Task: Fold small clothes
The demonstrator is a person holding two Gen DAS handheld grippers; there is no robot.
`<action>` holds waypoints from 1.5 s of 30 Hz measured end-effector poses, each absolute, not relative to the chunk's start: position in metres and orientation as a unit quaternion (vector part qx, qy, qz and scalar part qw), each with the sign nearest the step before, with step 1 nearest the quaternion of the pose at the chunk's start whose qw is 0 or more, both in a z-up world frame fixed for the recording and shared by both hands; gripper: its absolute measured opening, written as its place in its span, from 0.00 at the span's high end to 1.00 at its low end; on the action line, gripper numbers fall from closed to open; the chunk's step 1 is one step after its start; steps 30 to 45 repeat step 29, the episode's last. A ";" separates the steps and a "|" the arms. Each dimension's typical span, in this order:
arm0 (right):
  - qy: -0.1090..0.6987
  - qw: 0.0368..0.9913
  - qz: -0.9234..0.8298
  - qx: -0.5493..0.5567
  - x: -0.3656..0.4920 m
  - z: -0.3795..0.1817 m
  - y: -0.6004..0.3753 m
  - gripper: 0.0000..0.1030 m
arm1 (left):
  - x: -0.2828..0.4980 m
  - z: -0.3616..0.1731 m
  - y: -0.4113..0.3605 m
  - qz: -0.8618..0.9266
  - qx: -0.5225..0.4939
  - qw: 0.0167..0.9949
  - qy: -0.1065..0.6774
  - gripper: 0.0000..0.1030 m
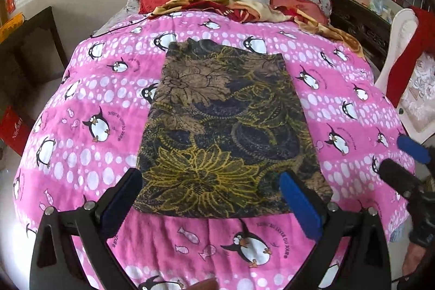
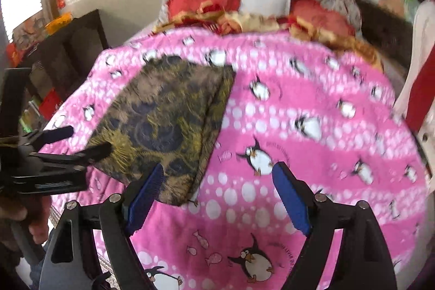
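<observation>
My left tongs [image 1: 210, 186] hang spread wide over the near edge of the patterned cloth [image 1: 225, 127], holding nothing. My right tongs [image 2: 217, 181] are spread too and empty, off to the right over the pink penguin quilt [image 2: 312, 105], with their left pad just past the cloth's near right corner. The cloth lies flat in the middle of the bed, already looking doubled over along its right side.

My worry is the layers: if I bite only the top ply at the near edge, the lower one stays behind and the fold comes out skewed. The soft quilt could bunch up into the pinch as well. My two tongs sit unevenly, so lifting both corners at different moments would likely twist the cloth and undo the crease
</observation>
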State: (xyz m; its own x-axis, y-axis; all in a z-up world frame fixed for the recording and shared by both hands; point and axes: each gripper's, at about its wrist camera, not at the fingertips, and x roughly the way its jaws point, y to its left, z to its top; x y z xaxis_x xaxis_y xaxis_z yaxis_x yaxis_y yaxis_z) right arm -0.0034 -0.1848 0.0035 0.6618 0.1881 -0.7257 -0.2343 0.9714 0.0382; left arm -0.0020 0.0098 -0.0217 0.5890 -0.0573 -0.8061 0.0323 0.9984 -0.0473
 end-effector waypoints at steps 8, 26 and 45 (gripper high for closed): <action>0.393 0.909 0.134 -0.035 -0.008 0.017 -0.169 0.31 | 0.002 -0.026 0.014 -0.013 -0.018 0.884 0.466 0.00; 0.410 0.901 0.138 -0.034 -0.007 0.012 -0.167 0.31 | 0.003 -0.023 0.009 -0.022 -0.024 0.885 0.464 0.00; 0.412 0.900 0.139 -0.037 -0.008 0.012 -0.165 0.31 | 0.003 -0.022 0.009 -0.027 -0.019 0.886 0.463 0.00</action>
